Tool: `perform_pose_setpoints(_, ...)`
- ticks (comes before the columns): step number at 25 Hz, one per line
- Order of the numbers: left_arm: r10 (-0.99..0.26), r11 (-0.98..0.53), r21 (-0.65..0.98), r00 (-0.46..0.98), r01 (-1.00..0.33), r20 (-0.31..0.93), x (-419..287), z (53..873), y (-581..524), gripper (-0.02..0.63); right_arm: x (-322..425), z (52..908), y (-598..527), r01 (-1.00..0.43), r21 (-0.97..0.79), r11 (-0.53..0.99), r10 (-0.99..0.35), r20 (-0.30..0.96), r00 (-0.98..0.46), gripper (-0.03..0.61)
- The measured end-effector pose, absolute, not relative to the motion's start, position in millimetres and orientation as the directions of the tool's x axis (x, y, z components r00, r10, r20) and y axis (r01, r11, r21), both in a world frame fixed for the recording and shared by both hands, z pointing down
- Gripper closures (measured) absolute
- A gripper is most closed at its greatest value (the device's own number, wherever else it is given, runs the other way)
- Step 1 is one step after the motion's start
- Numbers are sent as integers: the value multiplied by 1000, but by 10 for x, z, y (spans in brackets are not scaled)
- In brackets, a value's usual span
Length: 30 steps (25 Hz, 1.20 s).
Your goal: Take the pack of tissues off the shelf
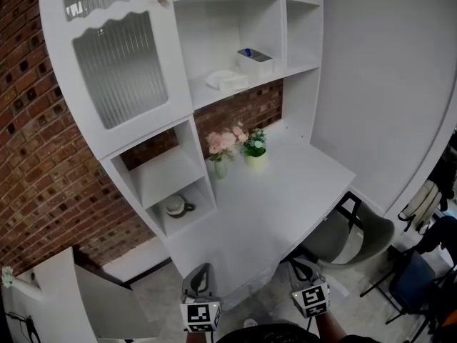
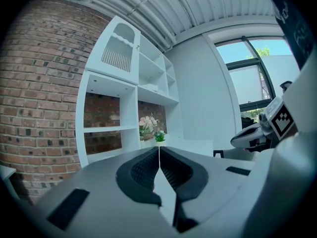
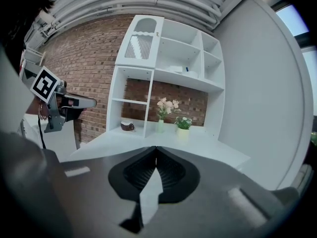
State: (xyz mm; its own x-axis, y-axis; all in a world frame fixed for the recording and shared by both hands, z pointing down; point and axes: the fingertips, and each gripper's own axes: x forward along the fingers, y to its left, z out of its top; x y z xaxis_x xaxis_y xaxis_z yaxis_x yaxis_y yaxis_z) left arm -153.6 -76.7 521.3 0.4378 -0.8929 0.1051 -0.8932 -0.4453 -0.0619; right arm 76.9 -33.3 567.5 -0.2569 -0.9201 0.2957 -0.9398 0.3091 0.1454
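A soft white pack of tissues (image 1: 227,81) lies on the middle shelf of the white shelf unit (image 1: 300,68), beside a white box (image 1: 255,61) with something blue in it. In the right gripper view the pack of tissues (image 3: 174,69) shows high up on that same shelf. Both grippers are low, in front of the desk's near edge and far below the shelf. My left gripper (image 1: 202,270) is shut with nothing in it, its jaws meeting at the tip (image 2: 159,148). The right gripper (image 1: 300,264) is likewise shut and empty (image 3: 156,148).
On the desk (image 1: 285,191) stand pink flowers in a vase (image 1: 221,148) and a small green plant in a pot (image 1: 255,148). A small pot (image 1: 176,206) sits in the low cubby. A ribbed-glass cabinet door (image 1: 121,63) is at upper left. A grey chair (image 1: 350,236) is at the right.
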Motion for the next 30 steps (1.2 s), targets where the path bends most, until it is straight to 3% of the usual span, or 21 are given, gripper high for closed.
perform_pose_setpoints(30, -886, -455, -40, 448, -890, 118, -1410, 5131, -1457, 603, 905, 5645, -1177, -954, 63, 293, -922, 284, -264, 574)
